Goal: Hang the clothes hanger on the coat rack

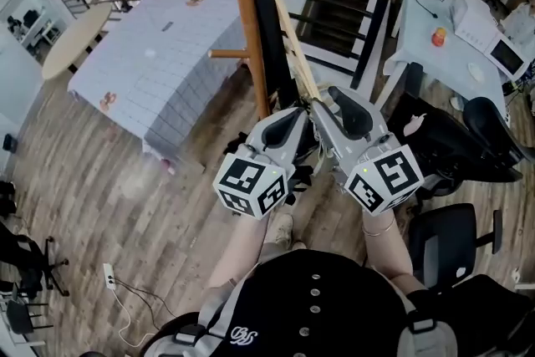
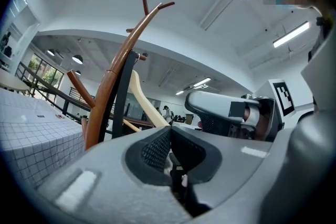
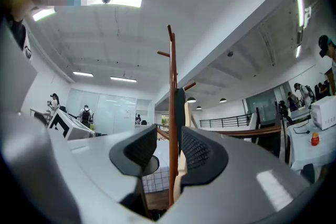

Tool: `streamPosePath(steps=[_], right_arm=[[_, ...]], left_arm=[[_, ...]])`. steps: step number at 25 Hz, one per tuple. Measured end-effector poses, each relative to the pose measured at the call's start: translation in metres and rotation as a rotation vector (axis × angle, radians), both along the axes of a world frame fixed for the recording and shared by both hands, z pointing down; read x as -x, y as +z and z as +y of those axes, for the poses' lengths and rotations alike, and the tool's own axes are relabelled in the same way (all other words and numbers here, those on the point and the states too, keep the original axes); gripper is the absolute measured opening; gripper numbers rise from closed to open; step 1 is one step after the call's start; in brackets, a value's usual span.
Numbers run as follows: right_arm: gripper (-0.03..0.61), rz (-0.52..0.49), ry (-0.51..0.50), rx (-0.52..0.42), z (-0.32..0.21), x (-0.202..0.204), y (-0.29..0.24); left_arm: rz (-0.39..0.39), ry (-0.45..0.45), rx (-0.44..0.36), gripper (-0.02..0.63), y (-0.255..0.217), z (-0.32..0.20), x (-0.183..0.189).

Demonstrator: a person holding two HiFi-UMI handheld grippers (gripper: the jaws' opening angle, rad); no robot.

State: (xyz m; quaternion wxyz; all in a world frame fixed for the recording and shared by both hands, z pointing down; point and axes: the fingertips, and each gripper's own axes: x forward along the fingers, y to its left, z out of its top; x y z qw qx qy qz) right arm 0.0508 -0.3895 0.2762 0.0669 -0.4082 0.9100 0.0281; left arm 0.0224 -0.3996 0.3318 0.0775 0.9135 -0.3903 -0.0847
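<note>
Closest to the lens in each gripper view are the jaws themselves. The left gripper (image 2: 169, 132) has its two pads pressed together with nothing between them, and the right gripper (image 3: 169, 139) has its jaws apart and grips nothing. Through that gap one sees the brown pole of the coat rack (image 1: 243, 4). Just at the edge of the right pad is a piece of pale wood, which belongs to the hanger (image 1: 297, 46). The hanger is up on the coat rack and lies along the pole, from a high peg down to a point just beside the tips of the right gripper. By its look it is made of wood, so it is probably light and stiff, not fragile, with a smooth surface that may slide a little between the pads. A good place to hold it would be the flat arm, near the middle where the hook comes out, so that it does not swing. Some things are hard to read. A black strip (image 1: 265, 29) runs beside the pale arm, and it is not possible to say if it is part of the hanger or a separate thing. The hook and its peg are small and partly covered, so whether the hook sits fully on the peg is only a guess. The foot of the coat rack is hidden behind both grippers in the head view.
</note>
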Motion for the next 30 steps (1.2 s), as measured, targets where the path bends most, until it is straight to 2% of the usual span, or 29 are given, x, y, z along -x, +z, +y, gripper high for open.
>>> streamPosePath(steps=[4,11,15,21,30], right_arm=[[0.125,-0.046,0.002,-0.006,0.017,-0.01,-0.001],[-0.002,-0.084,0.0,-0.001,0.04,-0.024,0.013],[-0.002,-0.078,-0.015,-0.002,0.049,-0.027,0.017],[-0.002,-0.069,-0.019,-0.005,0.059,-0.029,0.032],[-0.003,-0.012,-0.084,0.015,0.077,-0.016,0.055]], left_arm=[[0.049,0.027,-0.015,-0.002,-0.002,0.019,-0.005],[0.08,0.051,-0.021,-0.001,0.001,0.042,-0.014],[0.064,0.066,-0.024,0.0,0.003,0.05,-0.02],[-0.026,0.071,0.013,0.0,0.02,0.054,-0.025],[-0.038,0.072,0.076,-0.001,0.045,0.062,-0.016]])
